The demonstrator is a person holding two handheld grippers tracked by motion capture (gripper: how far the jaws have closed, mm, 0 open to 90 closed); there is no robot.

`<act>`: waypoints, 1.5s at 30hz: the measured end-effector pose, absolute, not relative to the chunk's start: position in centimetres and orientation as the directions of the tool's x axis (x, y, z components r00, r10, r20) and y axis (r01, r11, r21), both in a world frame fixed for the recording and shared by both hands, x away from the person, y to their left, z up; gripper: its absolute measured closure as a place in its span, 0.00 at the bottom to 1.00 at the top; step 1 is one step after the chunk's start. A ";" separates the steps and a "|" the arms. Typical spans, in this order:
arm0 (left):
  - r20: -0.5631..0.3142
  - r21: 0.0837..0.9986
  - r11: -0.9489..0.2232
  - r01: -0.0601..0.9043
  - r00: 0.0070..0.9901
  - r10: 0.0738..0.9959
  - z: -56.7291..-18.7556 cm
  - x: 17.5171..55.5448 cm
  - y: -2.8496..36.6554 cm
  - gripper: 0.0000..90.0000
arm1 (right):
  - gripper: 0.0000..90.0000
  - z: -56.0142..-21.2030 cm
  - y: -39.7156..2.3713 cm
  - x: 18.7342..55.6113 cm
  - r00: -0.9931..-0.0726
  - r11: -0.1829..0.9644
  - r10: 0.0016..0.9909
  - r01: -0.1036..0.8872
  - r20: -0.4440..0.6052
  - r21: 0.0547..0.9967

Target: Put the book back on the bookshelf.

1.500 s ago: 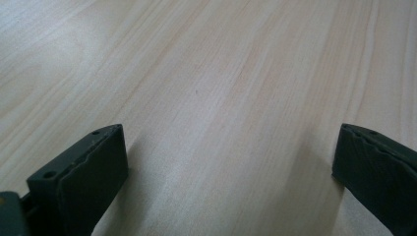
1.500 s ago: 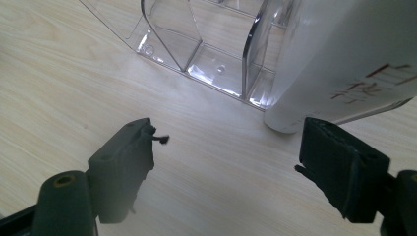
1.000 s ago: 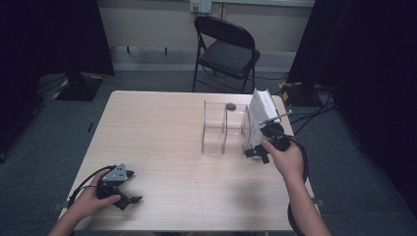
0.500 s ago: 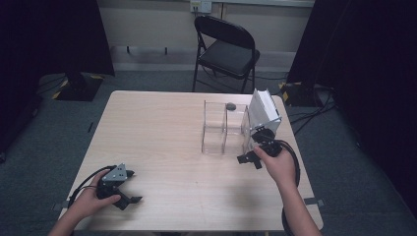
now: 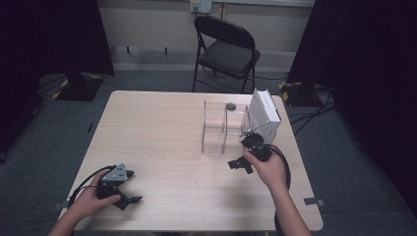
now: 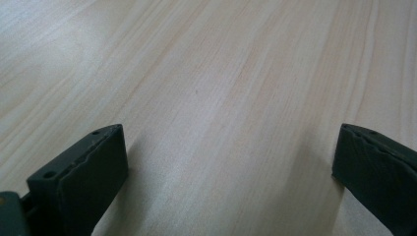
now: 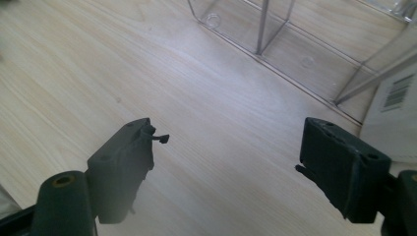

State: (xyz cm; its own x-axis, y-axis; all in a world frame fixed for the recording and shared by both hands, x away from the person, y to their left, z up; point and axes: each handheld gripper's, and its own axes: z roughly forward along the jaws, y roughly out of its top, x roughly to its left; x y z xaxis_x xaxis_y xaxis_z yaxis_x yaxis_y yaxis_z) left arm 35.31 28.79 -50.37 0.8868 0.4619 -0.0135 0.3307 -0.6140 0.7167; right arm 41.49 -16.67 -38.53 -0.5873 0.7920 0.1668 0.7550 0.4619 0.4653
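Nearby, the right gripper (image 5: 244, 158) hovers over the wooden table (image 5: 162, 132) with its jaws spread wide and nothing between them. At its twelve o'clock, just beside it, stands a clear plastic organizer (image 5: 222, 129) with open compartments; a small dark object (image 5: 230, 105) sits at its far edge. A white box (image 5: 264, 117) leans at one o'clock. The left gripper (image 5: 120, 189), jaws also spread and empty, rests at eight o'clock, well apart.
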 end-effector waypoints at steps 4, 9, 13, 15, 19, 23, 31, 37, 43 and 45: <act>-0.013 0.717 -0.614 0.330 0.887 0.461 -50.4 35.3 28.8 0.00 | 0.21 -38.9 -16.1 41.3 -0.594 0.462 0.784 0.752 0.179 0.470; -0.013 0.716 -0.615 0.330 0.887 0.461 -50.4 35.3 28.8 0.00 | 0.21 -39.8 -15.4 41.2 -0.607 0.471 0.772 0.746 0.190 0.470; -0.013 0.716 -0.615 0.330 0.887 0.461 -50.4 35.3 28.8 0.00 | 0.21 -40.4 -15.0 41.1 -0.617 0.479 0.763 0.741 0.195 0.470; -0.013 0.716 -0.615 0.330 0.887 0.461 -50.4 35.3 28.8 0.00 | 0.21 -40.8 -14.7 41.0 -0.627 0.483 0.752 0.735 0.204 0.476; -0.014 0.716 -0.614 0.331 0.887 0.462 -50.4 35.3 28.8 0.00 | 0.21 -41.3 -14.2 40.9 -0.638 0.492 0.742 0.726 0.205 0.480; -0.013 0.715 -0.615 0.331 0.887 0.462 -50.4 35.3 28.8 0.00 | 0.21 -41.8 -13.7 40.7 -0.646 0.502 0.736 0.722 0.204 0.475; -0.014 0.716 -0.614 0.331 0.887 0.462 -50.4 35.3 28.8 0.00 | 0.21 -43.2 -12.7 40.4 -0.661 0.515 0.720 0.714 0.213 0.475; -0.013 0.716 -0.615 0.330 0.887 0.461 -50.4 35.3 28.8 0.00 | 0.22 -44.0 -12.1 40.3 -0.676 0.530 0.705 0.703 0.215 0.475; -0.014 0.717 -0.614 0.331 0.887 0.462 -50.4 35.3 28.8 0.00 | 0.22 -44.9 -11.3 40.1 -0.686 0.536 0.695 0.694 0.216 0.481; -0.013 0.716 -0.615 0.330 0.887 0.461 -50.4 35.3 28.8 0.00 | 0.22 -45.2 -11.1 40.1 -0.684 0.536 0.694 0.698 0.224 0.475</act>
